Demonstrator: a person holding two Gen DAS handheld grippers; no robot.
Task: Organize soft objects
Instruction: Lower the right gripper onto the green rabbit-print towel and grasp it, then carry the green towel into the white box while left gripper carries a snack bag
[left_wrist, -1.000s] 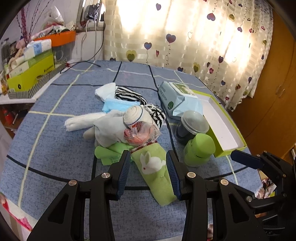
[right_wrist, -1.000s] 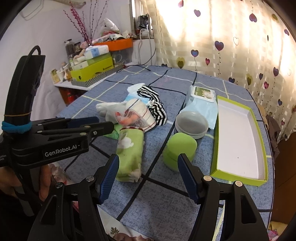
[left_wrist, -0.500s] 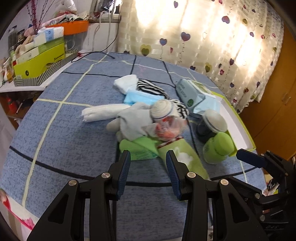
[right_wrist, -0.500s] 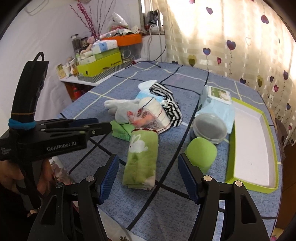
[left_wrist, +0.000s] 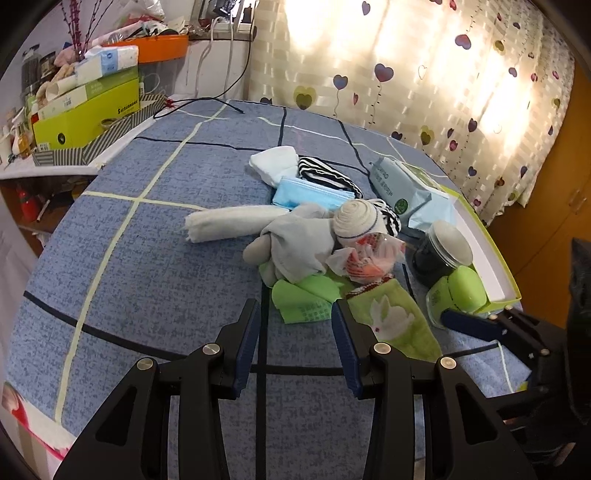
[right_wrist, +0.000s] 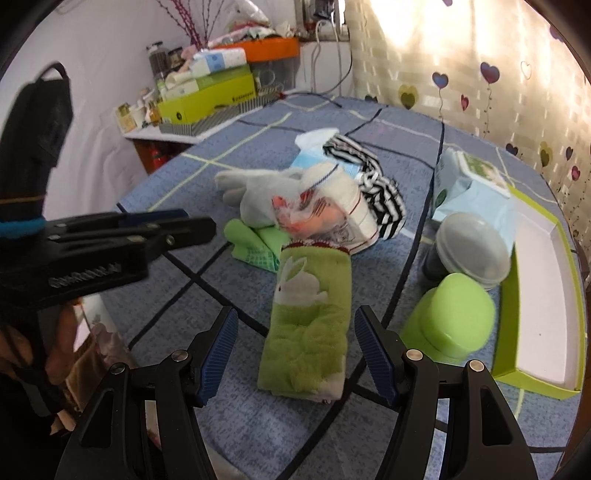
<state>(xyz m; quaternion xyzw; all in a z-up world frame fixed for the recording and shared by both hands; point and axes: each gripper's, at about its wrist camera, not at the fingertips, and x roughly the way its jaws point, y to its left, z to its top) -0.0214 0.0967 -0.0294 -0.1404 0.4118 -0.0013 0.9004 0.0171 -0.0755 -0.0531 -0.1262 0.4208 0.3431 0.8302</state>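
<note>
My left gripper (left_wrist: 295, 343) hangs low over the blue checked cloth (left_wrist: 155, 258), its fingers spread apart with nothing between them, pointing at the near edge of the heap of soft things. My right gripper (right_wrist: 295, 347) is spread wider and holds nothing either; the near end of the green rabbit sock (right_wrist: 306, 317) lies on the cloth in the gap between its fingers, though I cannot tell whether the pads touch it. That sock runs away from me toward the heap, its red-trimmed cuff just against a crinkled plastic bag (left_wrist: 369, 254) with red print. Beside it lies a flat light-green sock (left_wrist: 303, 299), partly under a grey sock (left_wrist: 295, 243), and a rolled white sock (left_wrist: 356, 221) sits on top. Farther back lie a long white cloth roll (left_wrist: 229, 223), a blue face mask (left_wrist: 310, 192), a white folded cloth (left_wrist: 275, 162) and a black-and-white striped sock (left_wrist: 325, 173). To the right stand a green bottle (right_wrist: 450, 317) and a dark jar (right_wrist: 469, 247) with a clear lid, close together, with a wipes pack (right_wrist: 465, 177) behind them and a green-edged white tray (right_wrist: 543, 295) alongside.
</note>
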